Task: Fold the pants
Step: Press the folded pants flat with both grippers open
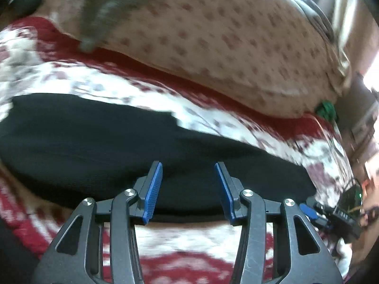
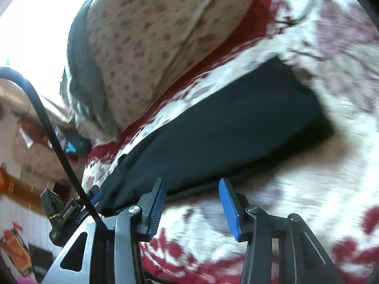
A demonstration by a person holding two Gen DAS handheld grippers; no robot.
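Now I hold my left tool (image 1: 188, 189) and right tool (image 2: 191, 203) wide open and empty; the soft, limp pants (image 1: 118, 142) want pinching at their 6 o'clock edge.

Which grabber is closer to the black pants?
Left, though it's close. The left gripper is open with its fingertips over the black pants' near edge. The right gripper is open too, mostly over the red-and-white bedspread beside them.

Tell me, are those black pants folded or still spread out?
Folded: the black pants lie as a compact rectangle with stacked layers at the near edge, on the red-and-white bedspread.
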